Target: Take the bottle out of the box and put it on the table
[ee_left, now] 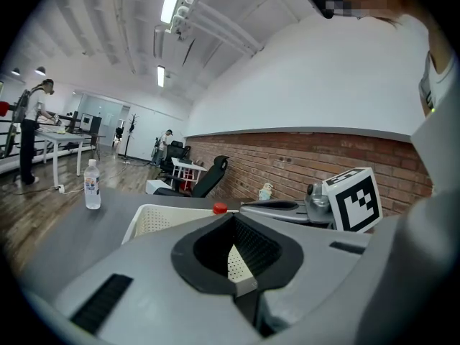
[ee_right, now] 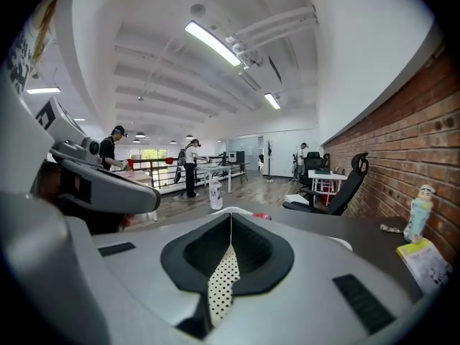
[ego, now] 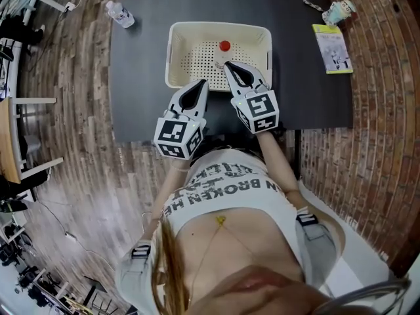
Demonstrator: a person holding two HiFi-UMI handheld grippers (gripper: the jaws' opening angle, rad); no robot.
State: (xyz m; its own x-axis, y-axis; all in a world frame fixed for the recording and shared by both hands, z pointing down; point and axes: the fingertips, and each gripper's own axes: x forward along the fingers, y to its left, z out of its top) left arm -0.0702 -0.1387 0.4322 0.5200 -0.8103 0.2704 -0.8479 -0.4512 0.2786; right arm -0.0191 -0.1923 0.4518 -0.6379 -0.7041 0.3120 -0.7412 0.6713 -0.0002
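Observation:
A white perforated box [ego: 174,52] stands in the middle of the dark table [ego: 308,84]. Inside it is a bottle with a red cap [ego: 224,45]; the cap also shows past the jaws [ee_left: 219,208] [ee_right: 263,215], while the bottle's body is hard to make out. My right gripper [ego: 229,65] reaches over the box's near rim, just short of the cap, shut and holding nothing [ee_right: 231,218]. My left gripper [ego: 203,83] hovers at the near rim, left of the right one, also shut and empty [ee_left: 233,221].
A clear water bottle [ego: 121,14] [ee_left: 92,185] stands on the table's far left corner. A yellow booklet [ego: 331,48] and a small figurine [ego: 339,10] lie at the far right. Wooden floor surrounds the table; chairs and people are farther off.

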